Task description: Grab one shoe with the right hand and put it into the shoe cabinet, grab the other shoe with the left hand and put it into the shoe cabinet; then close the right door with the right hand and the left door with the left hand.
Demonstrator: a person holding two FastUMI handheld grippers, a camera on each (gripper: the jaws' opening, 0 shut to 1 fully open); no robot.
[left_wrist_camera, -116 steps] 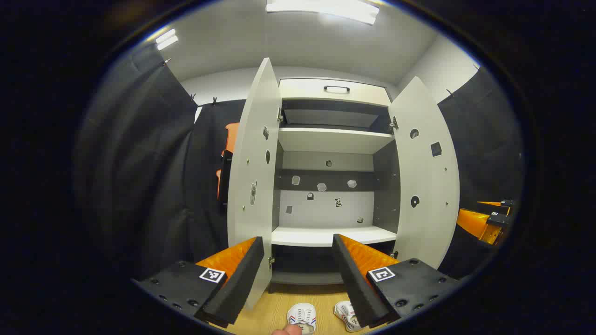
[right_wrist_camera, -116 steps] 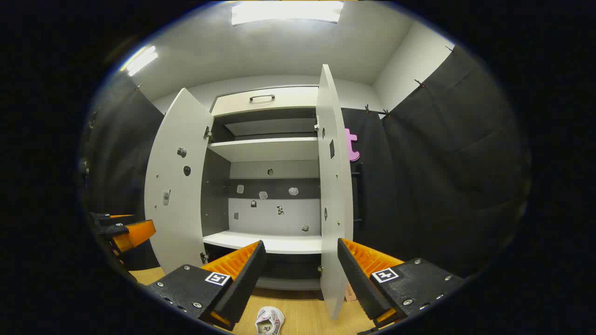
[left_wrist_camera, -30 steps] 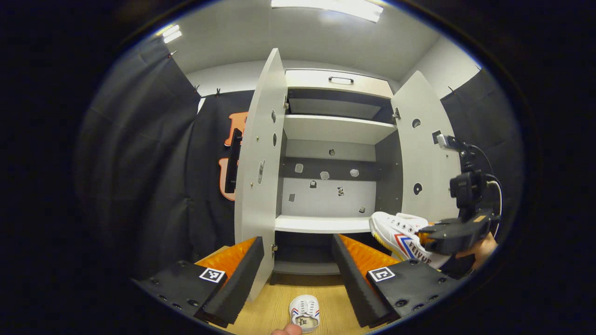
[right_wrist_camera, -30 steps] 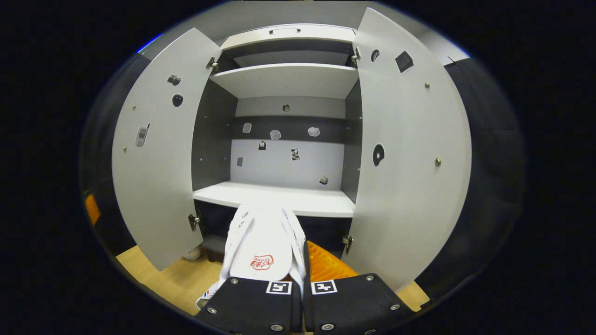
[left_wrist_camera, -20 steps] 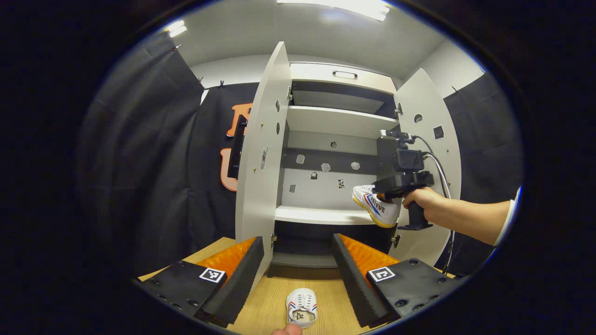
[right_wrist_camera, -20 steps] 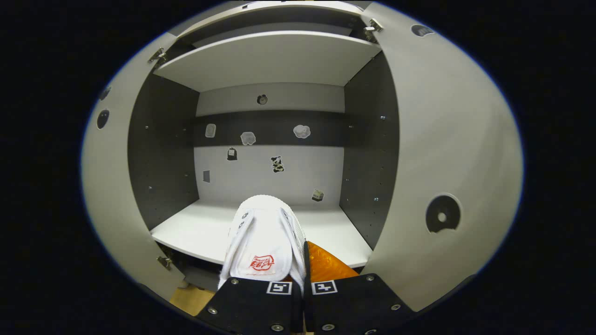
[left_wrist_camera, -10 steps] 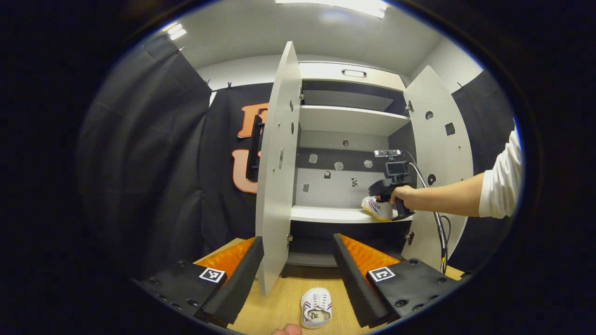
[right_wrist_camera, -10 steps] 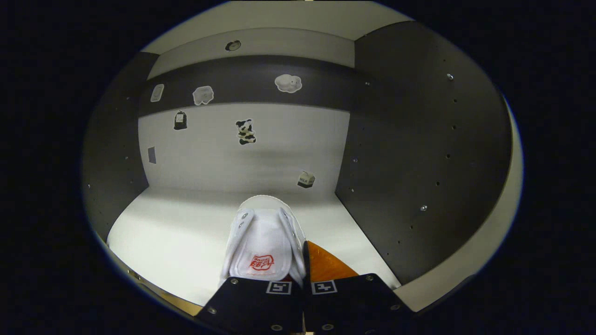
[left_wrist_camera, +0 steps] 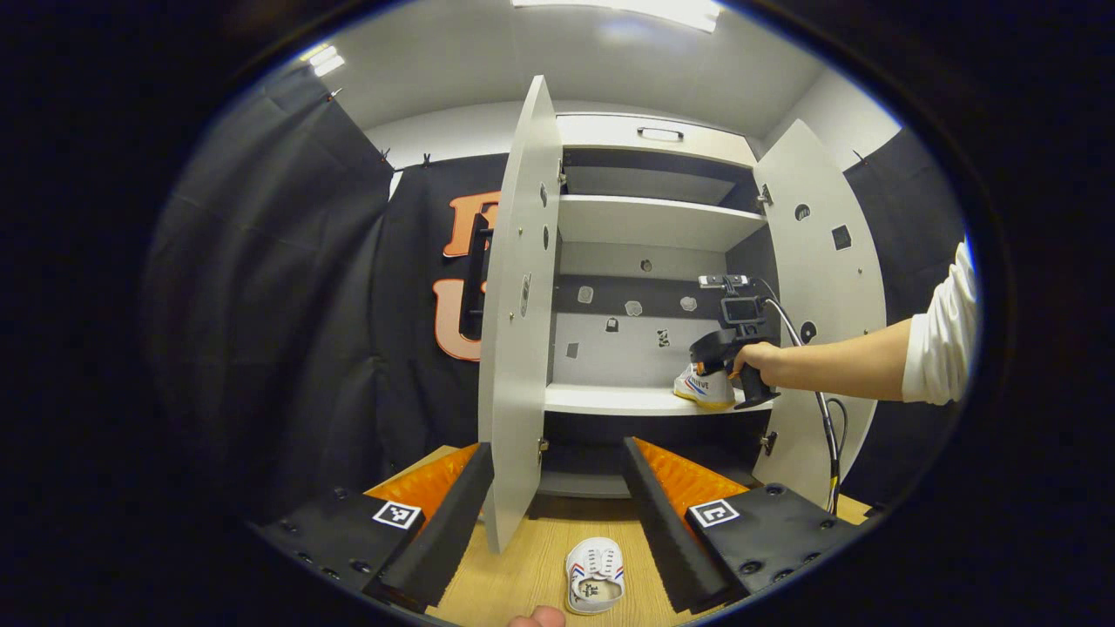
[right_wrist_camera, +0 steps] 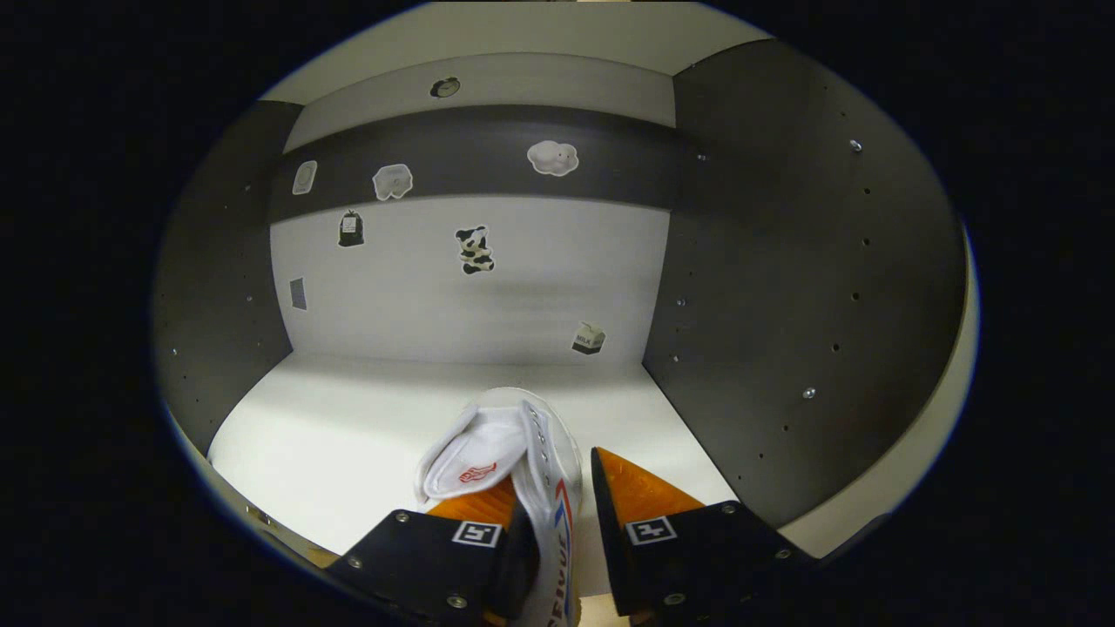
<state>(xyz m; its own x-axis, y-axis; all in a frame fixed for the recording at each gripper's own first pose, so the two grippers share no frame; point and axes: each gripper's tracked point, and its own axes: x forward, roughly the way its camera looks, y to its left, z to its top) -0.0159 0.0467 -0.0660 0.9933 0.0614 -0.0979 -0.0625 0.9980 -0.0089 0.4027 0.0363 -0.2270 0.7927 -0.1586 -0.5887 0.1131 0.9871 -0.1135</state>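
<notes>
Resting on the cabinet (left_wrist_camera: 653, 218) shelf (right_wrist_camera: 348, 418), one shoe (right_wrist_camera: 514, 453) is flanked by the parted right gripper (right_wrist_camera: 557, 514). The left gripper (left_wrist_camera: 557, 488) is held wide open, empty, above the second shoe (left_wrist_camera: 594, 575) on the floor (left_wrist_camera: 523, 566).

Blue lettering on the shoe (right_wrist_camera: 531, 453) side and red tongue print are too small to read

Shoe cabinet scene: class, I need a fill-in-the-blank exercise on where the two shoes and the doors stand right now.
1. The shoe between the right tongs rests on a cabinet ____.
2. The other shoe lies on the wooden ____, in front of the left tongs.
3. Both doors of the shoe cabinet stand ____.

Missing words: shelf; floor; open
</notes>
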